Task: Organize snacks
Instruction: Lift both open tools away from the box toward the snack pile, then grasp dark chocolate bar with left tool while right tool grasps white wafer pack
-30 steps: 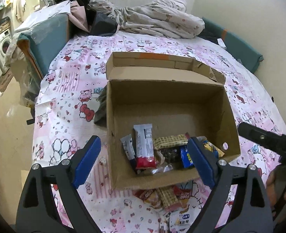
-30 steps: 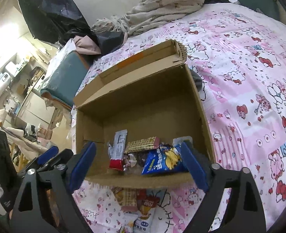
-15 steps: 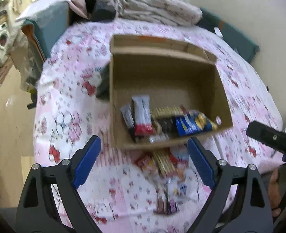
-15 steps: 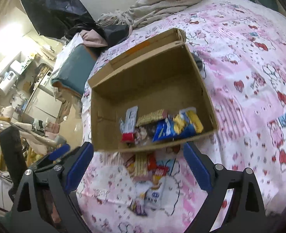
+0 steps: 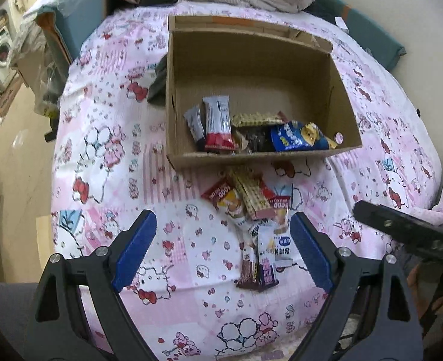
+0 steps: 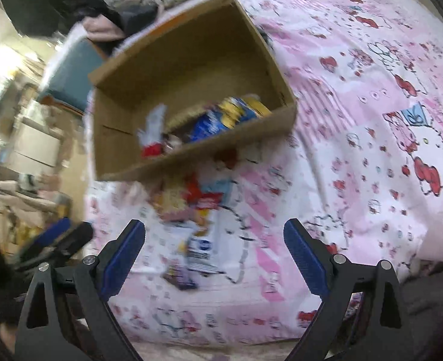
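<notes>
Both grippers, left (image 5: pixel 223 248) and right (image 6: pixel 214 251), hover with jaws wide and empty, framing loose snacks (image 5: pixel 251 207) at 6 o'clock of the box (image 5: pixel 346 120), likely the next pick.

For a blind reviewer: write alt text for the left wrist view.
An open cardboard box sits on a pink cartoon-print bedsheet with several snack packets along its near wall, and more loose snack packets lie on the sheet before it. The left gripper hangs open and empty above them.
</notes>
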The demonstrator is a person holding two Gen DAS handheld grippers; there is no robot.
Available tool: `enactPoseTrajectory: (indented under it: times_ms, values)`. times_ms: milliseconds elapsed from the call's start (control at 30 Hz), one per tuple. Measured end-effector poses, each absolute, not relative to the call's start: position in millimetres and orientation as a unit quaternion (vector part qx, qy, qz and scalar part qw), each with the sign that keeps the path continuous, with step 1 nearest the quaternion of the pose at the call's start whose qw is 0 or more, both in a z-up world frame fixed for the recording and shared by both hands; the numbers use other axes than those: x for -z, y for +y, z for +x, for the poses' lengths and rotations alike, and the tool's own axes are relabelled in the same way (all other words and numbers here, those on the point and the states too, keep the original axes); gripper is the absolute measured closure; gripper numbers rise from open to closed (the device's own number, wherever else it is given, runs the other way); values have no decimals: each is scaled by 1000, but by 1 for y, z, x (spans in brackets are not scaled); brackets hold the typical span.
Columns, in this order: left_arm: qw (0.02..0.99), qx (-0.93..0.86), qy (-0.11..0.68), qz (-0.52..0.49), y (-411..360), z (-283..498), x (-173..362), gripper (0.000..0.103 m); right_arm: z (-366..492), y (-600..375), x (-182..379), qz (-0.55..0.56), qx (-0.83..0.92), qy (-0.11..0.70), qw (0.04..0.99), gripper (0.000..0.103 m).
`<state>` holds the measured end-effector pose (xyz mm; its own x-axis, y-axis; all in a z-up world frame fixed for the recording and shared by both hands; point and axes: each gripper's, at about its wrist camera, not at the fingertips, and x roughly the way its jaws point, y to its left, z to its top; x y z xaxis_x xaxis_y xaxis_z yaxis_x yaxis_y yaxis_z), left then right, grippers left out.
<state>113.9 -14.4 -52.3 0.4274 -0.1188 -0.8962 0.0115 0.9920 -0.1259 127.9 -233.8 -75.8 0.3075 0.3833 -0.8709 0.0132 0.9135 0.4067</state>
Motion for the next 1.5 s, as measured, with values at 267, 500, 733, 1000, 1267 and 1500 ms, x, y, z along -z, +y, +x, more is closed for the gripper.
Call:
enactPoseTrajectory:
  times_ms: [267,500,733,1000,1267,1500]
  values:
    - [807,13,584,-88,2,123,85,25,133,-249,106,233,-90,614,749,7]
    - [759,42,643,-94,-17,127,127,50,136,-257,112,257,-75,619,739,7]
    - [727,61,682,-50,-46,127,162,60,137,-254,111,251,-78,619,741,7]
    - [724,61,687,-11,-53,117,167,91,139,-250,113,243,-81,624,738,7]
    - [747,-14,661,-61,-3,108,132,91,132,-205,118,190,-184,654,709,34]
    - [752,-41,654,-79,19,109,121,90,123,-145,144,96,-231,691,679,56]
